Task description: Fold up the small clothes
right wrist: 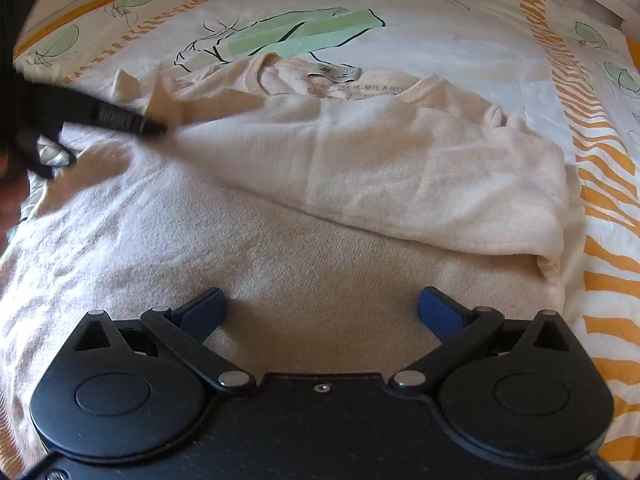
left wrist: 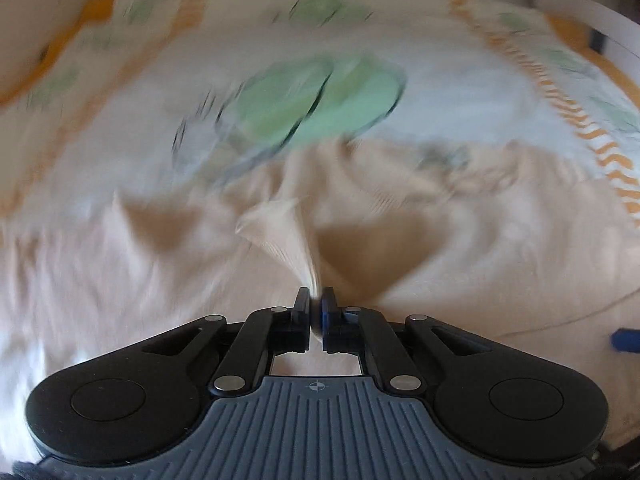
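Cream sweater (right wrist: 360, 184) lies on a bed sheet (right wrist: 460, 32) with green leaf prints and orange stripe borders, neck toward the far side, white label (right wrist: 334, 73) showing inside the collar. Its right side is already folded over onto the body, folded edge running diagonally across the middle. Left gripper (left wrist: 315, 300) has its jaws pressed together, pinching a bunched peak of the sweater (left wrist: 288, 232) fabric between the pads; the cloth fans out from the tips and is pulled up off the rest of the garment. Left wrist view is heavily motion-blurred, so the sheet (left wrist: 120, 120) pattern is smeared and exactly which part of the sweater is gripped can't be told there. In the right wrist view the left gripper (right wrist: 158, 127) comes in from the left edge, its tip at the sweater's left shoulder area, cloth drawn taut toward it. Right gripper (right wrist: 322, 310) has fingers (right wrist: 206, 308) spread wide, nothing between them, hovering over the lower body of the sweater; whether the pads touch the cloth is unclear.
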